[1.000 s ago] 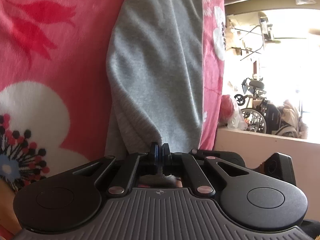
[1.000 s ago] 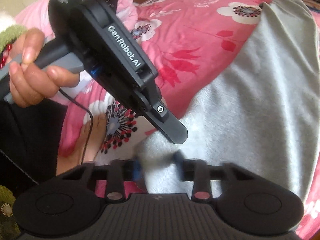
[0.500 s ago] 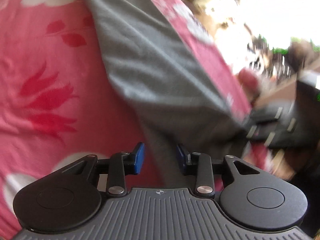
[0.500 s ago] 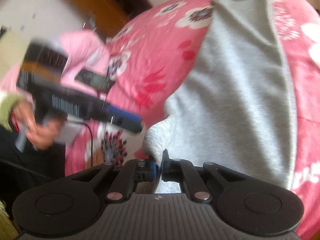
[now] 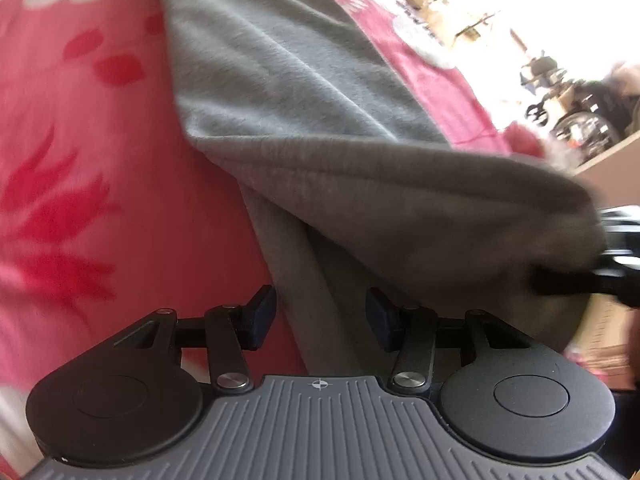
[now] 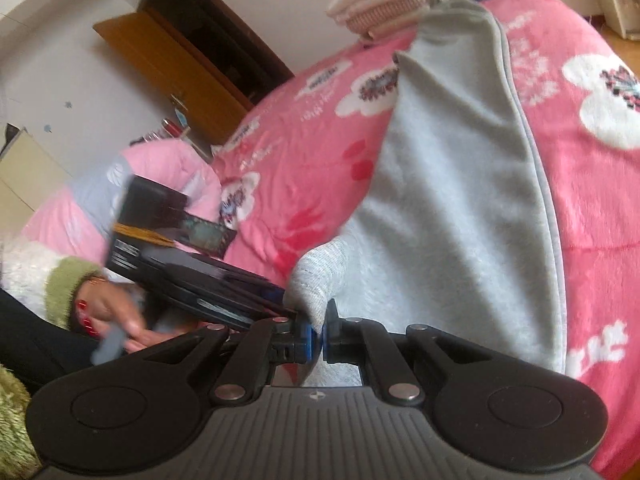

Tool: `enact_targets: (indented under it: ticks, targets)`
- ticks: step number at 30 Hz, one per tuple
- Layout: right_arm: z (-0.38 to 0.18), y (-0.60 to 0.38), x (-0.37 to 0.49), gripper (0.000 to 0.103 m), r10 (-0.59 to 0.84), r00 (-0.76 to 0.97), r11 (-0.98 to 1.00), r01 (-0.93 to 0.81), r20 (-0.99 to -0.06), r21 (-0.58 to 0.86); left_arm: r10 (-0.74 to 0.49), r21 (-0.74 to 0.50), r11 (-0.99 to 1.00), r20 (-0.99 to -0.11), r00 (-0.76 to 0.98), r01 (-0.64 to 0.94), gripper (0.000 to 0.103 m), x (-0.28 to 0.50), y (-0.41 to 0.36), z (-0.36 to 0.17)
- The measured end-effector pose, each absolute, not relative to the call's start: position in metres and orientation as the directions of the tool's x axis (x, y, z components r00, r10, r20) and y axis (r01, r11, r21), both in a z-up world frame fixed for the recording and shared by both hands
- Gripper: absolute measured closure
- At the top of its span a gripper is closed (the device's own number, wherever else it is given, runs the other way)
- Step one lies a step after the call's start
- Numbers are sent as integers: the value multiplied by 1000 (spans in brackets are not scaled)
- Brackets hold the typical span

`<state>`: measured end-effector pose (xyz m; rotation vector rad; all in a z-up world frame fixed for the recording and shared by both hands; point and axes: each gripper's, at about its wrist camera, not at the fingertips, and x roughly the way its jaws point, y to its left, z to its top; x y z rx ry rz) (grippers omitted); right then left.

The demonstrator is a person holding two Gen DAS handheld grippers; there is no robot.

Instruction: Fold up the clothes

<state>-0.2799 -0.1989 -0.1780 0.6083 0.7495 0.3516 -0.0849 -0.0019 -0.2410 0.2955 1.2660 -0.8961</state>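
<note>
Left wrist view: the left gripper (image 5: 320, 320) is opening, its pads clear of the soft grey fleece garment (image 5: 304, 92) lying on the pink flowered blanket (image 5: 100, 184); the garment's right end blurs.

Right wrist view: the right gripper (image 6: 316, 340) is clamped on the garment's ribbed cuff (image 6: 320, 276); the person's hand (image 6: 116, 312) is blurred.

Both wrist views sit close above the pink blanket (image 5: 120, 200). The left looks steeply down toward a bright window; the right faces a wooden wardrobe (image 6: 192, 64). Both share the grey garment (image 6: 460, 200).
</note>
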Motion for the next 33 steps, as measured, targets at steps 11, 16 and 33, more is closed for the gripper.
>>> enact_targets:
  ticks: [11, 16, 33]
  targets:
    - [-167, -205, -292, 99, 485, 731, 780, -115, -479, 615, -252, -137, 842, -955, 156, 522, 59, -78, 57, -245]
    - [-171, -212, -294, 99, 496, 725, 765, -106, -477, 635, -247, -152, 889, -954, 172, 431, 60, -64, 87, -234]
    - [-160, -193, -295, 99, 599, 668, 745, -261, -442, 614, -361, -120, 835, -857, 369, 538, 54, 22, 12, -235]
